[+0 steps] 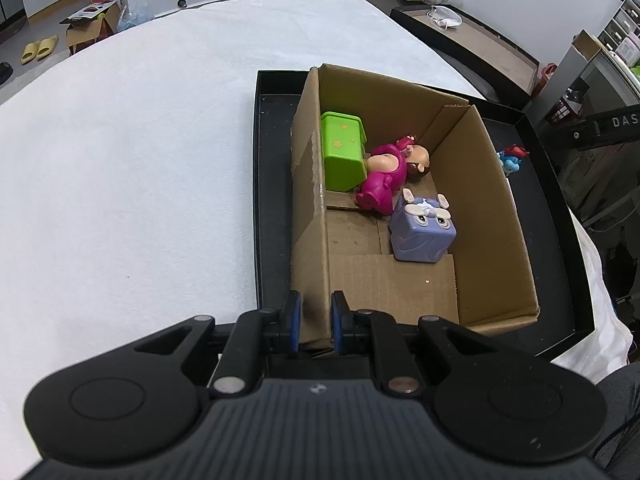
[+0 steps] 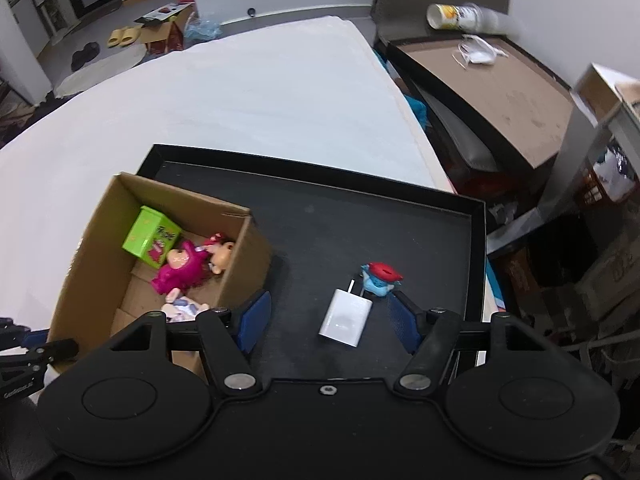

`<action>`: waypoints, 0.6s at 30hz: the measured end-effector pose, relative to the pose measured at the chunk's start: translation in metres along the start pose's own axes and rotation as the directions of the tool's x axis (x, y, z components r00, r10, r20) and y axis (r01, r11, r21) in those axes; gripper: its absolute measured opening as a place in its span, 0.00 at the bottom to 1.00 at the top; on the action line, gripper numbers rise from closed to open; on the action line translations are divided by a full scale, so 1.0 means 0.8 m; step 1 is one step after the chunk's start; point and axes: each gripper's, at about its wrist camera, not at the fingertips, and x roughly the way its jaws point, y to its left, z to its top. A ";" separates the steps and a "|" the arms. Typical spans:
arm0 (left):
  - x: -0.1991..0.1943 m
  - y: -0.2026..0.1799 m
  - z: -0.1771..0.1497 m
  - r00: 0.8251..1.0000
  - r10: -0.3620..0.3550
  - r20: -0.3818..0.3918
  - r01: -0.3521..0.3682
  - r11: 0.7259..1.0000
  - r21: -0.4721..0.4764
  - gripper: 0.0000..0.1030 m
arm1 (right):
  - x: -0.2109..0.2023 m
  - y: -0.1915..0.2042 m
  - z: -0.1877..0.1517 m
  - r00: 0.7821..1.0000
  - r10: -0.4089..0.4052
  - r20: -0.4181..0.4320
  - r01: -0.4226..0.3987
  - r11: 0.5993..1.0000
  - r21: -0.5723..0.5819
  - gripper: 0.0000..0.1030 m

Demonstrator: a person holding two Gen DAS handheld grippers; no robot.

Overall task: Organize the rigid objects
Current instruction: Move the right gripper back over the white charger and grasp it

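Observation:
A cardboard box [image 1: 492, 216] stands in a black tray [image 1: 272, 200] on a white table. It holds a green box [image 1: 342, 154], a pink doll [image 1: 386, 180] and a purple cube toy [image 1: 422, 230]. My left gripper [image 1: 316, 322] is shut on the box's near left wall. In the right wrist view the same box [image 2: 88, 240] sits left in the tray [image 2: 360, 224]. My right gripper [image 2: 330, 322] is open above a white charger [image 2: 346, 316]. A small blue and red figure [image 2: 380, 278] lies just beyond the charger.
The white table [image 1: 140, 140] stretches left and beyond the tray. A dark side desk [image 2: 500, 92] with a face mask [image 2: 480, 54] and a tipped cup [image 2: 460, 16] stands at the right. Boxes and slippers lie on the floor far back.

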 end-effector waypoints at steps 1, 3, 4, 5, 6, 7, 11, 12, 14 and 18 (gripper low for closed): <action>0.000 0.000 0.000 1.000 0.002 -0.001 -0.002 1.000 0.001 0.14 | 0.004 -0.004 0.000 1.000 0.000 -0.004 0.000 1.000 0.010 0.63; 0.001 -0.001 0.001 1.000 0.006 -0.002 -0.006 1.000 0.001 0.14 | 0.012 -0.012 0.000 1.000 -0.003 -0.013 0.003 1.000 0.025 0.63; 0.001 -0.001 0.001 1.000 0.007 -0.002 -0.007 1.000 0.000 0.14 | 0.016 -0.015 -0.001 1.000 -0.004 -0.017 0.004 1.000 0.029 0.63; 0.002 -0.002 0.001 1.000 0.009 -0.003 -0.009 1.000 0.000 0.14 | 0.020 -0.018 -0.001 1.000 -0.003 -0.021 0.004 0.999 0.032 0.63; 0.002 -0.002 0.000 1.000 0.012 -0.003 -0.012 1.000 0.001 0.14 | 0.025 -0.021 -0.001 1.000 -0.003 -0.025 0.004 0.999 0.037 0.63; 0.002 -0.003 0.000 1.000 0.015 -0.003 -0.015 1.000 0.004 0.14 | 0.030 -0.024 -0.001 1.000 -0.005 -0.029 0.006 0.999 0.045 0.63; 0.005 -0.006 0.001 1.000 0.025 -0.008 -0.025 1.000 0.010 0.14 | 0.052 -0.038 -0.002 0.999 0.012 -0.053 -0.006 0.995 0.099 0.63; 0.005 -0.006 0.001 1.000 0.027 -0.009 -0.027 1.000 0.010 0.14 | 0.056 -0.040 -0.002 0.998 0.016 -0.058 -0.009 0.994 0.110 0.63; 0.008 -0.007 0.002 0.999 0.033 -0.014 -0.033 0.999 0.010 0.14 | 0.065 -0.043 -0.004 0.998 0.014 -0.068 -0.006 0.993 0.119 0.63; 0.011 -0.008 0.003 0.999 0.040 -0.021 -0.040 0.999 0.012 0.14 | 0.082 -0.045 -0.007 0.996 0.016 -0.086 -0.004 0.990 0.139 0.63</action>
